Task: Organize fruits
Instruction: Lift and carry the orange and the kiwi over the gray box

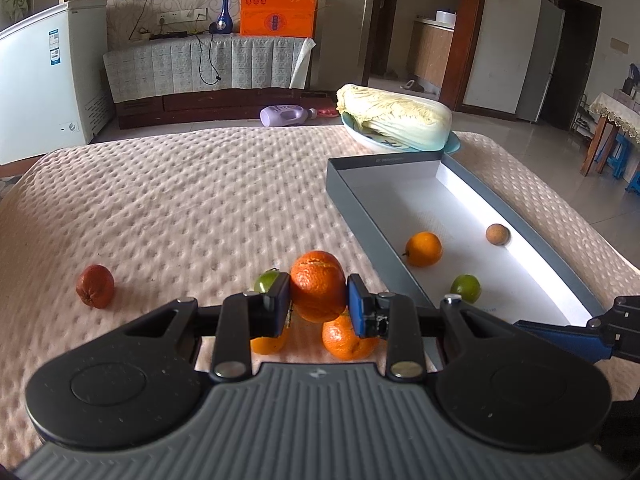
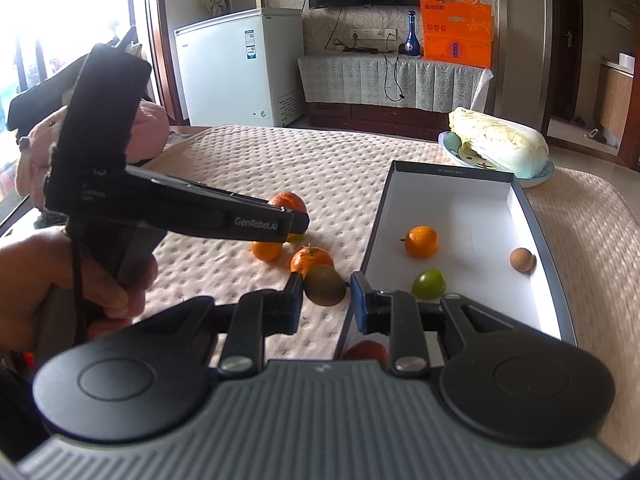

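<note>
My left gripper (image 1: 319,300) is shut on a dark, wrinkled orange (image 1: 318,284), lifted a little off the beige quilted tabletop. Two oranges (image 1: 347,339) and a green fruit (image 1: 267,280) lie under and behind it. From the right wrist view the left gripper (image 2: 295,219) shows side-on with that orange (image 2: 286,201). My right gripper (image 2: 326,296) is shut on a brown kiwi (image 2: 325,285) next to the left wall of the grey box (image 2: 452,170). In the box (image 1: 384,160) lie an orange (image 1: 424,248), a green fruit (image 1: 466,288) and a brown ball (image 1: 497,234).
A reddish fruit (image 1: 95,286) lies alone at the left. A cabbage (image 1: 394,118) on a plate stands behind the box. A hand (image 2: 100,280) holds the left gripper, with a pink plush toy (image 2: 152,128) behind it. Another reddish fruit (image 2: 366,351) shows under my right gripper.
</note>
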The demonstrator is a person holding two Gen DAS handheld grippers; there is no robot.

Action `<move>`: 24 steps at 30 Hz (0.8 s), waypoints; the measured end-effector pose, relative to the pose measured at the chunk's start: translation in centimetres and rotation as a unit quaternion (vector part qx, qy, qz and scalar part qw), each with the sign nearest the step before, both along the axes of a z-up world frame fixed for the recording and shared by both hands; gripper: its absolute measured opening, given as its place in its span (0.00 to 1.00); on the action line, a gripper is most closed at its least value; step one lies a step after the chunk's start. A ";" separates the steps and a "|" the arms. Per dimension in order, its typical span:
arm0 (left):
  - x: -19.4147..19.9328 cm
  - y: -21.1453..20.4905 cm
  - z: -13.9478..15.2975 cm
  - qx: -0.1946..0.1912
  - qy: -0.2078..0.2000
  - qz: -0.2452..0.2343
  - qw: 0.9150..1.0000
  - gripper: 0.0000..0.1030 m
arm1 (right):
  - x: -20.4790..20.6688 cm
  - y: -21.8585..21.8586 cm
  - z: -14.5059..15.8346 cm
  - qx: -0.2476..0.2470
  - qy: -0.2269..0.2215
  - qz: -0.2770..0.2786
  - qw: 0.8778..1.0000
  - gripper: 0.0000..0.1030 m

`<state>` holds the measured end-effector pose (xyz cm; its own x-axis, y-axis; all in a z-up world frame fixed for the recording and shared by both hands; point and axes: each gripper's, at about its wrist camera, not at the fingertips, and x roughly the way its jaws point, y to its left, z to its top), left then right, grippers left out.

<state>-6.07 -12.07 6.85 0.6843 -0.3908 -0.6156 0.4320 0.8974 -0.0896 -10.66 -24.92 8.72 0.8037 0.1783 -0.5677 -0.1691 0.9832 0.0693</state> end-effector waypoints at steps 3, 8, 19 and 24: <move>0.0 -0.4 0.1 -0.002 0.000 -0.001 1.000 0.34 | -0.2 -0.3 0.1 0.001 -0.001 -0.001 1.000 0.28; 0.0 -1.3 0.1 0.002 -0.004 -0.005 1.000 0.34 | -0.4 -0.7 0.3 0.003 -0.002 -0.003 1.000 0.28; -0.2 -3.5 0.2 -0.004 -0.010 -0.019 1.000 0.34 | -0.9 -2.5 0.3 0.006 0.001 -0.022 1.000 0.28; -0.5 -4.8 0.3 -0.006 -0.012 -0.029 1.000 0.34 | -1.3 -3.2 0.4 0.004 -0.001 -0.026 1.000 0.28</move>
<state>-6.53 -16.88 7.13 0.6750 -0.4365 -0.5949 0.4848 0.8701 -0.0884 -11.96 -28.12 9.09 0.8128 0.1402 -0.5654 -0.1170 0.9901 0.0774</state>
